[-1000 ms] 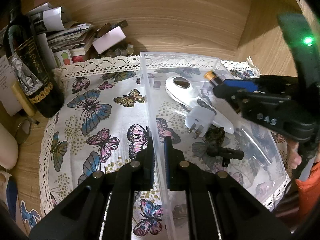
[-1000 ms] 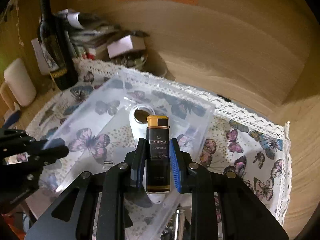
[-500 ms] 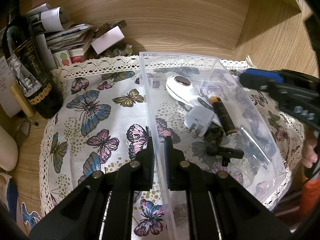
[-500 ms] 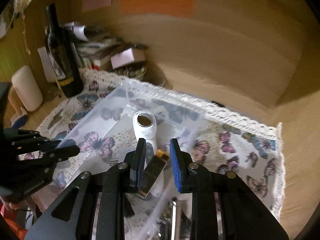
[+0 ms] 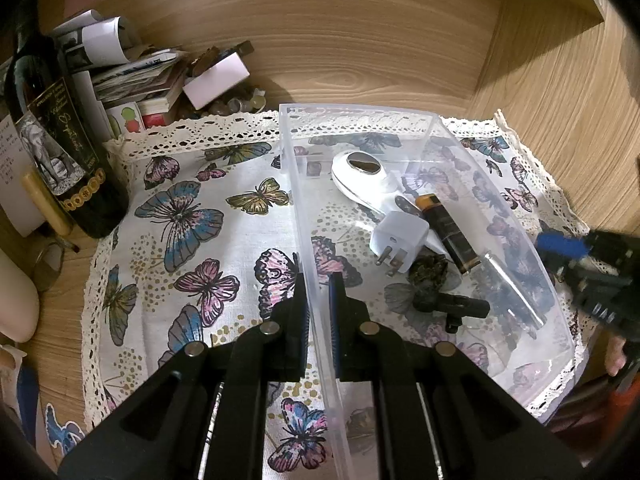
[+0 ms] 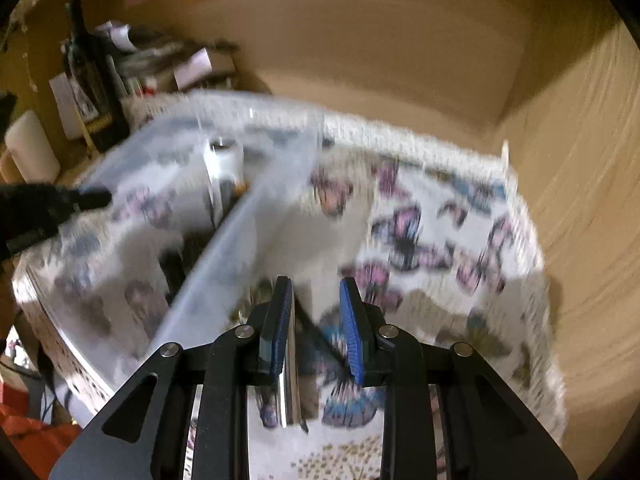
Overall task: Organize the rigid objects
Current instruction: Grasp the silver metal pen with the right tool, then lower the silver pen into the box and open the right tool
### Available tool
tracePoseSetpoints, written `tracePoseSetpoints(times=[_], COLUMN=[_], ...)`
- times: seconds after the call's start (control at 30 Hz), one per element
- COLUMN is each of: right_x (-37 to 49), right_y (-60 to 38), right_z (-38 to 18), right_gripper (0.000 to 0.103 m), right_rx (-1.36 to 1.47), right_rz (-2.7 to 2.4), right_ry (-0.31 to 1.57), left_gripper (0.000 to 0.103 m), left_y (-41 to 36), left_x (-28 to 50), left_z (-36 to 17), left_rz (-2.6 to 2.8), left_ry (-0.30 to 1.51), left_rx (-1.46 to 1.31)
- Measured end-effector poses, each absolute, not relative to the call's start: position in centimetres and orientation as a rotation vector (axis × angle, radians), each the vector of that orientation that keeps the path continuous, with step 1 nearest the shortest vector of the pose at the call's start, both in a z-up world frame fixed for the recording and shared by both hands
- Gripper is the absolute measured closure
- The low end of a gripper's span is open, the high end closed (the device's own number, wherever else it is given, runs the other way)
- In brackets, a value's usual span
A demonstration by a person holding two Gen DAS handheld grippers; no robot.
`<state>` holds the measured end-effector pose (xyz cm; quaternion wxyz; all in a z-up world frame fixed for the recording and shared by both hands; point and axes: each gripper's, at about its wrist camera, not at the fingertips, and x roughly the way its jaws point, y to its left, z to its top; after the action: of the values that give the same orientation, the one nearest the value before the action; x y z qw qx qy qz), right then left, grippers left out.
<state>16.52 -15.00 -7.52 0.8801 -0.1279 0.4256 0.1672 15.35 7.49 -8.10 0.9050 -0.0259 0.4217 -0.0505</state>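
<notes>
A clear plastic bin (image 5: 304,208) stands on the butterfly cloth. Inside lie a white scoop-like device (image 5: 362,178), a white plug adapter (image 5: 400,240), a dark lighter with a gold cap (image 5: 448,232) and a small black part (image 5: 452,306). My left gripper (image 5: 319,292) is shut on the bin's left wall. My right gripper (image 6: 316,312) is open and empty, low over the cloth to the right of the bin (image 6: 240,216); it also shows at the right edge of the left wrist view (image 5: 560,244).
A dark wine bottle (image 5: 56,152) stands at the far left with a pile of papers and small boxes (image 5: 160,76) behind it. Wooden walls close the back and right side. A cream cylinder (image 6: 28,148) stands left of the cloth (image 5: 192,240).
The right gripper let the lighter go into the bin, then opened and pulled back to the right, outside the bin. The left gripper has kept its hold on the wall.
</notes>
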Motion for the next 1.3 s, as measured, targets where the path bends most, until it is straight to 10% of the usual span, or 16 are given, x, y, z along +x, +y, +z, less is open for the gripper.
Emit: tracePoseSetpoints(times=[0.37,0.57,1.3], right_x=[16.7,17.6,17.1], right_y=[-15.5,-16.8,-13.0], right_z=[-11.4,-10.9,0.5], right_gripper=[0.075,0.089,0.089], right_rx=[-0.218,-0.144,-0.16], right_rz=[0.381,0.354,0.438], right_ry=[0.981,0.973,0.608], left_gripper=[0.094,0.094,0.094], left_y=[7.6,7.5,7.6], left_x=[15.5,15.7,15.7], left_z=[-8.3,-8.5,-8.5], left_rz=[-0.095,-0.089,-0.101], left_ry=[0.882,0.886,0.883], left_rx=[-0.051,-0.047,-0.058])
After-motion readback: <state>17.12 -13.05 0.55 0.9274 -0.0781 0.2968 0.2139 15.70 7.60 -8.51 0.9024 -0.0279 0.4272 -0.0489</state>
